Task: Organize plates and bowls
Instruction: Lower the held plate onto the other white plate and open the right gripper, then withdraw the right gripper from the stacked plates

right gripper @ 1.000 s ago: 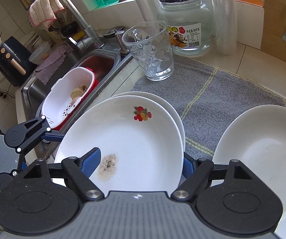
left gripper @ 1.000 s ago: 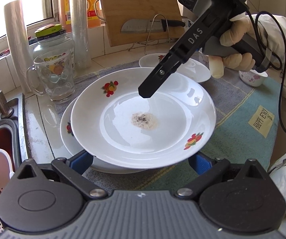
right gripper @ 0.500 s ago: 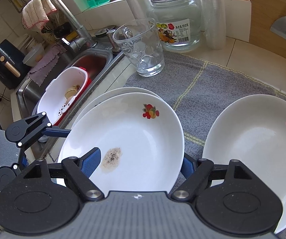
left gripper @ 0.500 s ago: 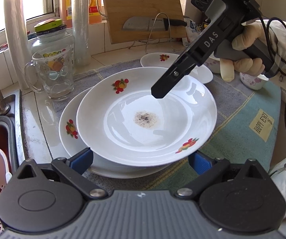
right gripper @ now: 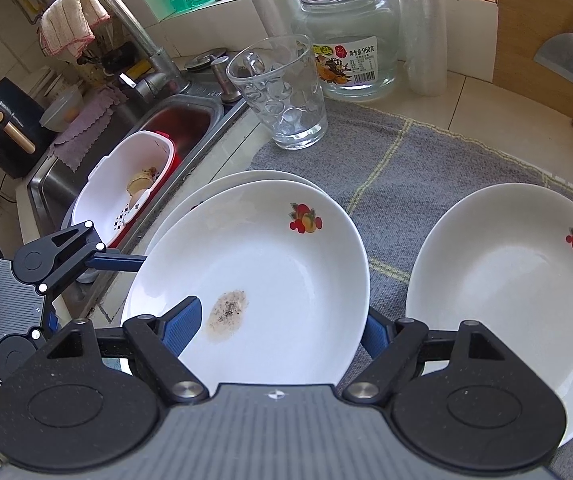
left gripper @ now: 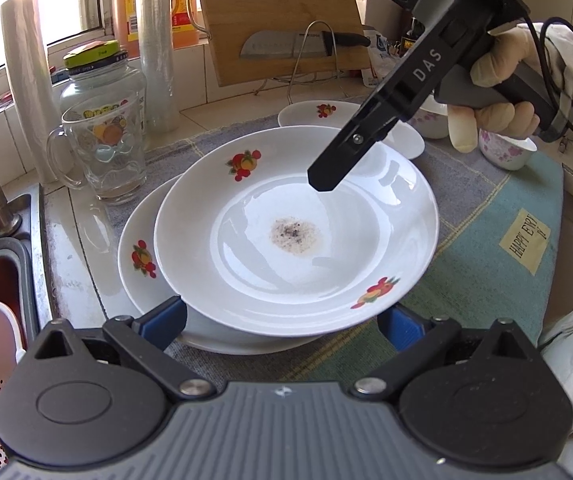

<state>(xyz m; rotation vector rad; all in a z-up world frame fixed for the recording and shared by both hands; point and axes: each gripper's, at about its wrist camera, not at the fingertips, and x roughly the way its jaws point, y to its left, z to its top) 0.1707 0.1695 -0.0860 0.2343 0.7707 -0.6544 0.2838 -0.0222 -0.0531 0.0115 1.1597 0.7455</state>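
Centrally, soiled plate sits atop another plate.

**Both grippers held spread, pointing steeply down**

The left black two-finger gripper with blue pads is held with its jaws wide apart. The right black two-finger gripper with blue pads is likewise spread, entering the left view from 2 o'clock, gripped by a pale-gloved hand.

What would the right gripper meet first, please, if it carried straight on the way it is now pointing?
Most likely the stained plate: the right gripper points down into its well, near the brown stain, though the remaining gap is unclear.
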